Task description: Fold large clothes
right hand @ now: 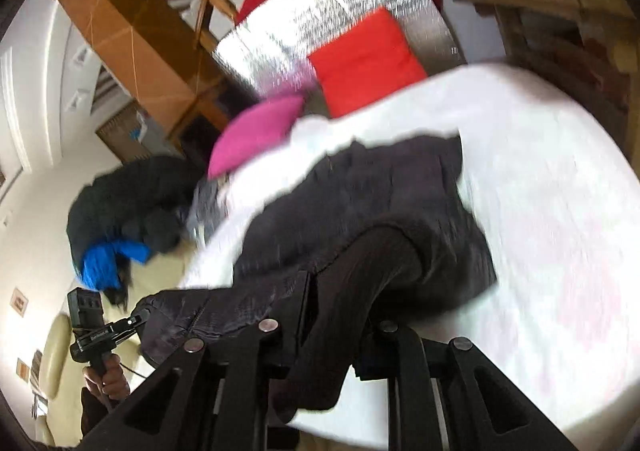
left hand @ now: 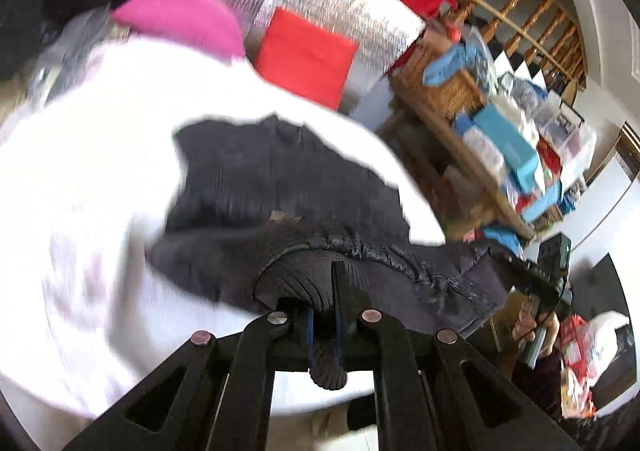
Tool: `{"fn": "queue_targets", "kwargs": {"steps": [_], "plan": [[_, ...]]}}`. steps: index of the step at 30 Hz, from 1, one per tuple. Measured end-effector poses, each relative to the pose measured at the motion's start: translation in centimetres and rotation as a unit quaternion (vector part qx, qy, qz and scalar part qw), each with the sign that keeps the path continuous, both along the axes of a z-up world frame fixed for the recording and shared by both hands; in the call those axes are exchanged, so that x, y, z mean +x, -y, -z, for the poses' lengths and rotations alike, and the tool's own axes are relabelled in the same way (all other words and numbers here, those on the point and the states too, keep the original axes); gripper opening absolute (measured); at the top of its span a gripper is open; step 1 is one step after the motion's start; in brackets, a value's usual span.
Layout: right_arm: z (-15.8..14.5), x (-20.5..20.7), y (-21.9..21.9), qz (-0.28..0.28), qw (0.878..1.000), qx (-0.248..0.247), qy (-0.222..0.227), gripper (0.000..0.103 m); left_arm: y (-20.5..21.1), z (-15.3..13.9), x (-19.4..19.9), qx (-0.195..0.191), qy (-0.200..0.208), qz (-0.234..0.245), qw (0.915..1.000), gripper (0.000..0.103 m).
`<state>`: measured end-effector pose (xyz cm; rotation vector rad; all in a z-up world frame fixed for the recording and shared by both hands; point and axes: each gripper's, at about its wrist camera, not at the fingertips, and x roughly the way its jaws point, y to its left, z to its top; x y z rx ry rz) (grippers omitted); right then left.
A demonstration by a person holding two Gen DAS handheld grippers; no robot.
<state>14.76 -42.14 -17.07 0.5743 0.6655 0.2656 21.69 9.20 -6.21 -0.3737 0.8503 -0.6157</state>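
Both views are motion-blurred, and the writing on the other gripper's mount cannot be read. The left gripper (left hand: 334,315) is clamped on the ribbed hem of the dark jacket (left hand: 280,187); the right gripper (right hand: 340,315) pinches its dark cuff. The jacket hangs over the white bed (right hand: 540,211), below the pink cushion (right hand: 256,135).

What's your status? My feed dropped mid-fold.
Left hand-held gripper and right hand-held gripper both shut on the dark ribbed-hem quilted jacket. Jacket trails onto the white sheet. Pink cushion beyond, clear.
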Motion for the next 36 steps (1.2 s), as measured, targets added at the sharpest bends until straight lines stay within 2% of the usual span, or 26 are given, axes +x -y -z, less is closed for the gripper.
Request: {"fn": "queue_targets", "kwargs": {"steps": [3, 6, 12, 15, 19, 24, 26, 27, 28, 29, 30, 31, 32, 33, 34, 36], "plan": [[-2.0, 4.0, 0.3, 0.014, 1.000, -0.003, 0.021, 0.016, 0.9, -1.8, 5.3, -0.003, 0.014, -0.013, 0.9998, 0.008], [-3.6, 9.9, 0.2, 0.026, 0.999, -0.005, 0.037, 0.015, 1.9, -2.5, 11.9, -0.001, 0.012, -0.029, 0.9995, 0.008], [-4.6, 21.3, 1.5, 0.048, 0.998, -0.007, 0.043, 0.012, 3.6, -1.7, 24.1, 0.002, -0.004, -0.048, 0.9988, 0.008], [-3.3, 27.6, 2.1, 0.062, 0.998, -0.009, 0.031, 0.011, 3.8, 0.1, 28.7, 0.000, -0.020, -0.052, 0.9985, 0.008], [1.1, 34.1, 3.7, 0.095, 0.995, -0.001, 0.000, 0.011, 4.6, 5.2, 34.8, 0.007, -0.070, -0.064, 0.9955, 0.008], [6.7, 38.6, 6.3, 0.108, 0.992, 0.049, -0.031, 0.012, 4.5, 11.8, 37.9, 0.002, -0.120, -0.083, 0.9893, 0.009], [8.3, 39.7, 6.3, 0.099, 0.993, 0.061, -0.035, 0.016, 4.3, 13.4, 38.5, -0.007, -0.136, -0.085, 0.9870, 0.012], [9.0, 40.0, 6.5, 0.097, 0.991, 0.084, -0.041, 0.016, 4.2, 13.9, 38.8, -0.015, -0.147, -0.086, 0.9853, 0.012], [9.4, 40.1, 6.8, 0.096, 0.989, 0.105, -0.046, 0.017, 3.9, 14.5, 39.0, -0.035, -0.164, -0.084, 0.9823, 0.016], [9.6, 39.9, 7.1, 0.094, 0.986, 0.128, -0.048, 0.019, 3.7, 14.7, 38.9, -0.051, -0.171, -0.083, 0.9805, 0.025], [9.6, 39.4, 7.7, 0.095, 0.983, 0.149, -0.041, 0.031, 3.2, 14.5, 38.6, -0.068, -0.171, -0.085, 0.9792, 0.033], [9.3, 38.6, 8.2, 0.101, 0.981, 0.164, -0.026, 0.044, 2.5, 13.8, 37.9, -0.083, -0.158, -0.098, 0.9791, 0.061], [9.1, 37.5, 8.6, 0.111, 0.979, 0.173, -0.018, 0.088, 2.0, 13.1, 37.0, -0.090, -0.140, -0.114, 0.9794, 0.087], [8.8, 36.6, 8.9, 0.123, 0.976, 0.180, -0.011, 0.102, 1.4, 12.0, 35.8, -0.097, -0.116, -0.135, 0.9792, 0.092], [8.3, 35.0, 9.3, 0.144, 0.972, 0.187, 0.008, 0.103, 0.8, 10.9, 34.0, -0.107, -0.089, -0.151, 0.9787, 0.093], [7.0, 32.3, 9.4, 0.152, 0.973, 0.171, 0.037, 0.103, 0.5, 9.8, 31.6, -0.115, -0.082, -0.154, 0.9780, 0.093]]}}
